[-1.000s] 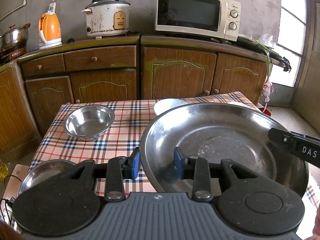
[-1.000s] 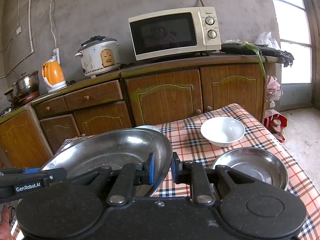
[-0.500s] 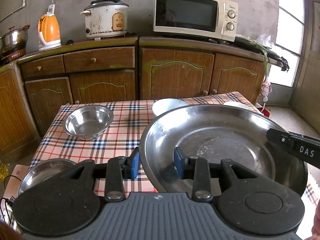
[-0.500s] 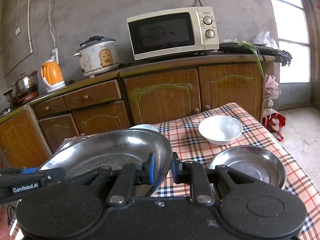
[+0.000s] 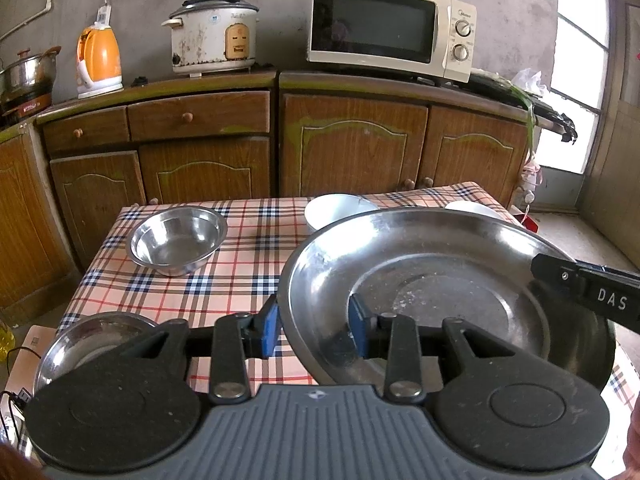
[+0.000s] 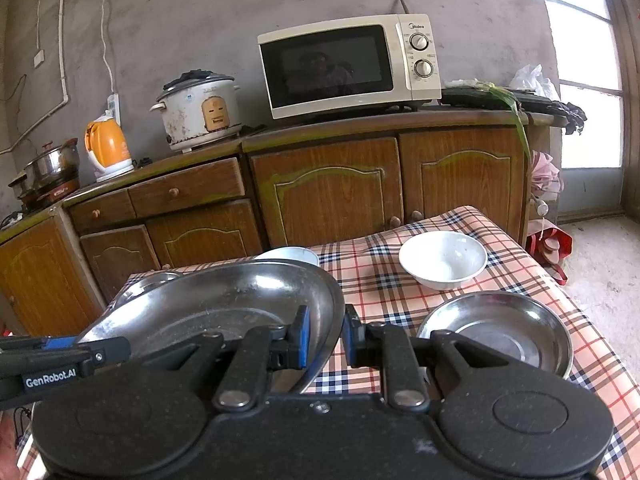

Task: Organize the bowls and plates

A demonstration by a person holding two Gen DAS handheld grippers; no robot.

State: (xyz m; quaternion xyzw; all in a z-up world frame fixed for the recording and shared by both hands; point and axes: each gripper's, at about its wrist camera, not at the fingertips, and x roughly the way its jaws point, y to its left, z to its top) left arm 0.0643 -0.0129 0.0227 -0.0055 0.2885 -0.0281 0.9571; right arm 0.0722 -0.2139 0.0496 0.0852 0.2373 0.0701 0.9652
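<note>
A large steel plate (image 5: 440, 280) (image 6: 224, 308) hangs tilted above the checked table, held from both sides. My left gripper (image 5: 314, 330) is shut on its left rim. My right gripper (image 6: 326, 336) is shut on its right rim, and one of its fingers (image 5: 588, 296) shows at the plate's far side in the left wrist view. On the cloth rest a steel bowl (image 5: 178, 240), a small steel plate (image 5: 92, 340) at the near left, another steel plate (image 6: 500, 332) at the near right, and two white bowls (image 6: 444, 258) (image 5: 332, 208), the second partly hidden behind the held plate.
The table with its checked cloth (image 5: 240, 280) stands in front of wooden cabinets (image 5: 352, 148). On the counter are a microwave (image 5: 388, 28), a rice cooker (image 5: 212, 36), an orange kettle (image 5: 98, 58) and a pot (image 5: 28, 72). A bright doorway (image 6: 584, 92) is on the right.
</note>
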